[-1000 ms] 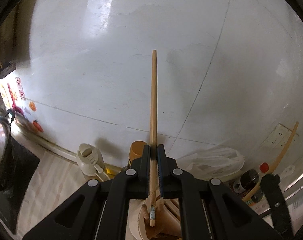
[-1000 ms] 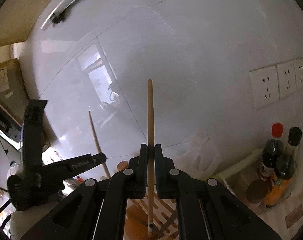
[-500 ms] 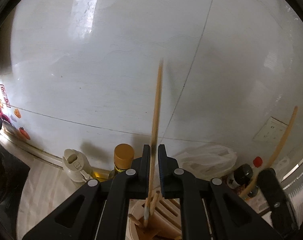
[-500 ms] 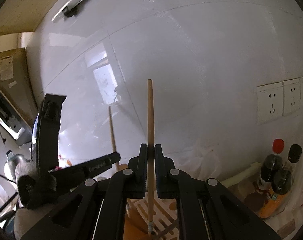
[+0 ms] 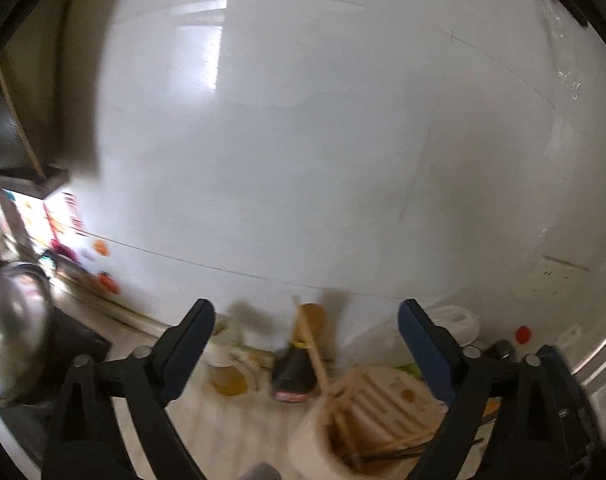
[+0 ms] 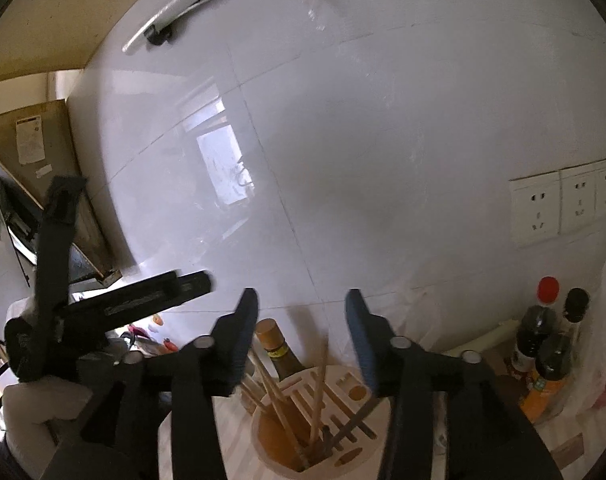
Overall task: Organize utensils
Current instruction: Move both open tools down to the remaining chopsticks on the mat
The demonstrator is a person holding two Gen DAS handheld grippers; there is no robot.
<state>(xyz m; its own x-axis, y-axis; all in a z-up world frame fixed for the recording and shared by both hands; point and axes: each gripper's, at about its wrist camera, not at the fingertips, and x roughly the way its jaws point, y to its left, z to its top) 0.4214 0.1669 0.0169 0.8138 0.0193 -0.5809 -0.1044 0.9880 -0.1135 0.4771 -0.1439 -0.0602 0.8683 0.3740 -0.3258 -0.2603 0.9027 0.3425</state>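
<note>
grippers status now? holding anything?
Left gripper: jaws opening, nothing between them.
Right gripper: jaws opening, nothing held; chopsticks stand in the holder below.

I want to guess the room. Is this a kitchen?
Probably yes, a home kitchen counter. A holder full of chopsticks stands by sauce bottles, against a white tiled wall with sockets, and a metal pot sits nearby.

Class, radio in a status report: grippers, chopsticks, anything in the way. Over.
Left gripper and right gripper: jaws opening, nothing between them. Chopsticks standing in the holder. Bottle just behind the holder, nothing blocking.
</note>
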